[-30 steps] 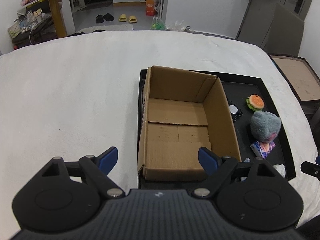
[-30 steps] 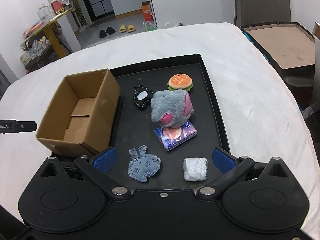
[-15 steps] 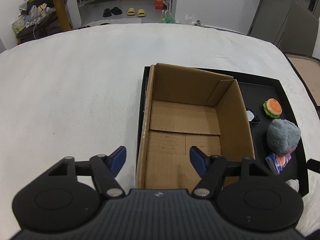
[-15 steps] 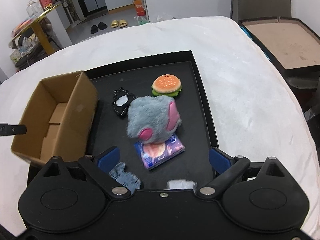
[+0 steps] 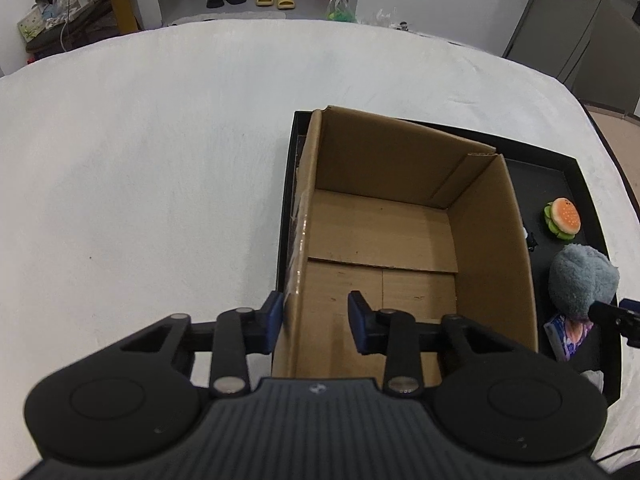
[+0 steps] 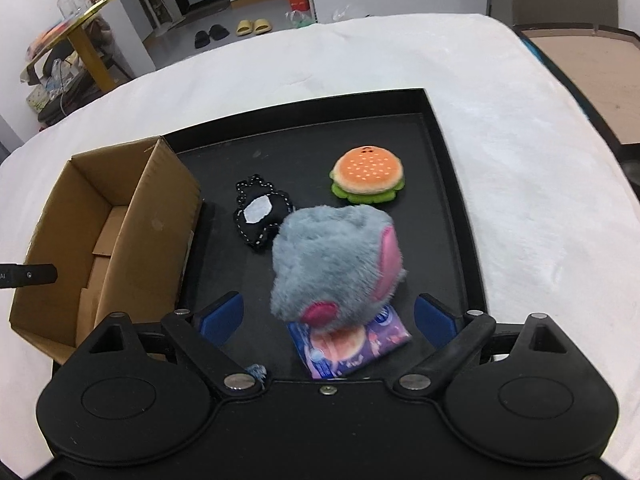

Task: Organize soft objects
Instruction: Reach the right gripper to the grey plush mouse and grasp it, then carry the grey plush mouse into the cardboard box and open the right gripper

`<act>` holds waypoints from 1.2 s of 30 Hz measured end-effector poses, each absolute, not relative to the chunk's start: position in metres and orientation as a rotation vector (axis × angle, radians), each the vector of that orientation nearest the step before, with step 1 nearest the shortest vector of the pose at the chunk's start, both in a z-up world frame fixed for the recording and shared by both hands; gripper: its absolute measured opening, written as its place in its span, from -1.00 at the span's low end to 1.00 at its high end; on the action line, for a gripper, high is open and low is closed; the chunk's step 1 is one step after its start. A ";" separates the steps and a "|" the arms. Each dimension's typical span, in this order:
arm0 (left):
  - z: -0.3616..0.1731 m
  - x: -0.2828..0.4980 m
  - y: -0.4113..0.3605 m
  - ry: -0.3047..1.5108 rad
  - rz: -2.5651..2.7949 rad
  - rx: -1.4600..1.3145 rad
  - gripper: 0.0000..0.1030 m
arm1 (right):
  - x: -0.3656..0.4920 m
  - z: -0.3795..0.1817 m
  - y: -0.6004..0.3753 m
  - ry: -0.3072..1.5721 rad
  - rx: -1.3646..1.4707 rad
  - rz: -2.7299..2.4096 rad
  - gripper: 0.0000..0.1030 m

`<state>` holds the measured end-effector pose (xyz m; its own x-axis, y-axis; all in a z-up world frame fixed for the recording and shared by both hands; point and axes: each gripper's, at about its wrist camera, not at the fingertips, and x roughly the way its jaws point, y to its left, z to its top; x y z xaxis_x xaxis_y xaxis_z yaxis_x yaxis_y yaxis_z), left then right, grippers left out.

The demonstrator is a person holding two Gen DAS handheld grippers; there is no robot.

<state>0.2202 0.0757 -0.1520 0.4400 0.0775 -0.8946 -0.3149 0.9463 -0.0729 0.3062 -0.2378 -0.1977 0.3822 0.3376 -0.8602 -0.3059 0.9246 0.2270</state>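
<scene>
An open, empty cardboard box (image 5: 400, 236) stands at the left end of a black tray (image 6: 452, 184). My left gripper (image 5: 316, 316) is open and straddles the box's near left wall, one finger outside and one inside. My right gripper (image 6: 328, 316) is open, its fingers on either side of a fluffy grey plush (image 6: 336, 264) with pink ears. The plush rests partly on a purple packet (image 6: 352, 348). A burger plush (image 6: 366, 175) and a black plush (image 6: 260, 216) with a white patch lie farther back. The grey plush (image 5: 582, 280) and burger plush (image 5: 563, 218) also show in the left wrist view.
The tray sits on a white cloth-covered table (image 5: 140, 168). A brown tray with a dark rim (image 6: 580, 76) lies beyond the table's right edge. A bit of a small blue-grey plush (image 6: 256, 372) peeks out under my right gripper. Slippers and furniture stand on the floor behind.
My left gripper has moved forward and narrowed around the box's left wall. My right gripper has moved forward over the tray, bringing the grey plush between its fingers.
</scene>
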 end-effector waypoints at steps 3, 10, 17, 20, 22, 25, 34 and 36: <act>-0.157 0.222 0.082 1.103 0.238 -0.263 -0.54 | 0.311 -0.203 -0.230 1.114 0.003 0.395 0.79; -0.160 0.224 0.098 1.136 0.151 -0.287 -0.68 | 0.319 -0.211 -0.212 1.124 -0.053 0.331 0.52; -0.168 0.215 0.105 1.137 0.054 -0.300 -0.71 | 0.318 -0.213 -0.206 1.081 -0.083 0.255 0.05; -0.169 0.213 0.104 1.121 0.052 -0.291 -0.70 | 0.313 -0.205 -0.207 1.066 -0.080 0.241 0.00; -0.170 0.211 0.101 1.116 0.059 -0.282 -0.70 | 0.309 -0.197 -0.206 1.049 -0.084 0.243 0.00; -0.169 0.213 0.107 1.116 0.050 -0.302 -0.69 | 0.304 -0.184 -0.201 1.014 -0.091 0.253 0.00; -0.168 0.212 0.111 1.112 0.041 -0.321 -0.69 | 0.286 -0.142 -0.181 0.919 -0.105 0.312 0.00; -0.168 0.210 0.112 1.108 0.040 -0.322 -0.69 | 0.281 -0.133 -0.177 0.890 -0.101 0.313 0.00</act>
